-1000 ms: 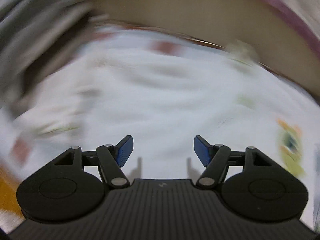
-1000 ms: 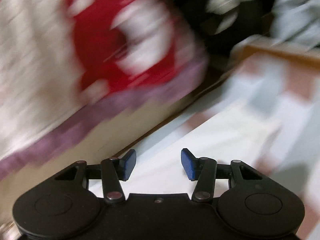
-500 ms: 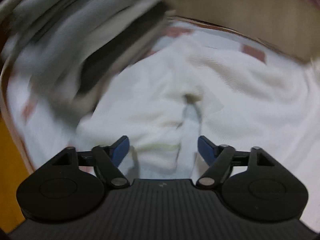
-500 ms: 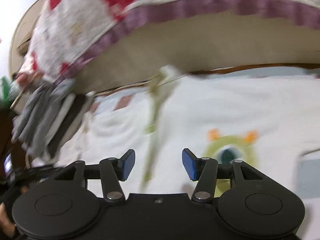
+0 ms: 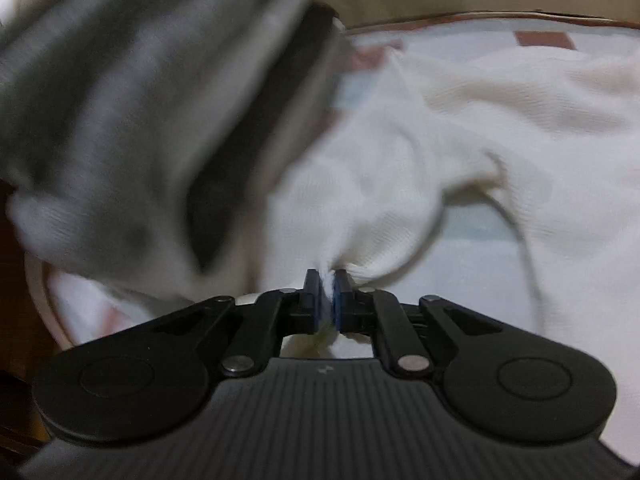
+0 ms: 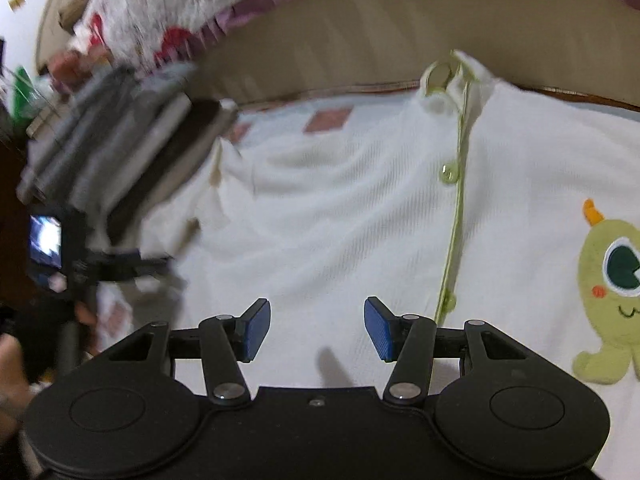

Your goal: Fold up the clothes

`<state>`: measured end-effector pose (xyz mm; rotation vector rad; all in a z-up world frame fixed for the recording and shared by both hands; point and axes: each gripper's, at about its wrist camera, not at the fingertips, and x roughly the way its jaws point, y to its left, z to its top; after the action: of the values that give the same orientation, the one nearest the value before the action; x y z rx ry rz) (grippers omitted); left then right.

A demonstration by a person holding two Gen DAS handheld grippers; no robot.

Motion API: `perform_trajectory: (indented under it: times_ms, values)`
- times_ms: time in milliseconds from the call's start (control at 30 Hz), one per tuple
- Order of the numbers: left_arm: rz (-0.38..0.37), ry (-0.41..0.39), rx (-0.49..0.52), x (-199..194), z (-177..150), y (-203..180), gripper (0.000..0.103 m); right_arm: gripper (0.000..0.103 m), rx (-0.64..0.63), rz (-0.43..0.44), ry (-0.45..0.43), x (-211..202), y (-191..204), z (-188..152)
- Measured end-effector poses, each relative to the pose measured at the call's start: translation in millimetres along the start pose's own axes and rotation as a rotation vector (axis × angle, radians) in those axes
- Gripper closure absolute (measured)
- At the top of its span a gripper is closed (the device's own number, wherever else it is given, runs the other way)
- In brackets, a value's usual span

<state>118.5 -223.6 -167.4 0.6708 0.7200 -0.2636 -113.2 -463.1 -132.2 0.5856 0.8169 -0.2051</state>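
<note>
While a bunched edge of the cream knitted cardigan (image 5: 460,128) is being pinched by the clenched left gripper (image 5: 328,292), its spread front is being overhung by the unclenched, empty right gripper (image 6: 317,326).

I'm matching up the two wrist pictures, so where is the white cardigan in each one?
Left wrist: white cardigan fills the centre and right, a fold pinched in the shut left gripper.
Right wrist: it fills the centre and right, beyond the open right gripper.
Shared landmark: grey clothes stack, upper left.
</note>
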Motion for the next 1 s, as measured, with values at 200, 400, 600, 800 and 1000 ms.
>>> perform_trajectory:
  times_ms: [200, 400, 600, 800, 1000]
  values:
    - [0.052, -0.268, -0.15, -75.0, 12.3, 46.2, 0.097, 0.046, -0.08, -0.048, 0.034, 12.5, 22.6, -30.5]
    - [0.066, -0.46, -0.114, -133.3, 52.5, 81.7, 0.097, 0.046, -0.159, -0.065, 0.037, 11.6, 26.9, -40.3]
    - [-0.016, -0.459, -0.105, -147.0, 143.7, 140.6, 0.097, 0.046, -0.19, -0.044, 0.058, 22.1, 33.2, -37.8]
    - [0.034, -0.296, -0.186, -92.9, 192.6, 208.6, 0.097, 0.045, -0.269, -0.017, 0.122, 35.9, 46.1, -45.9]
    - [0.006, -0.171, -0.361, -31.6, 176.6, 244.9, 0.074, 0.044, -0.303, 0.017, 0.145, 33.1, 48.5, -54.6]
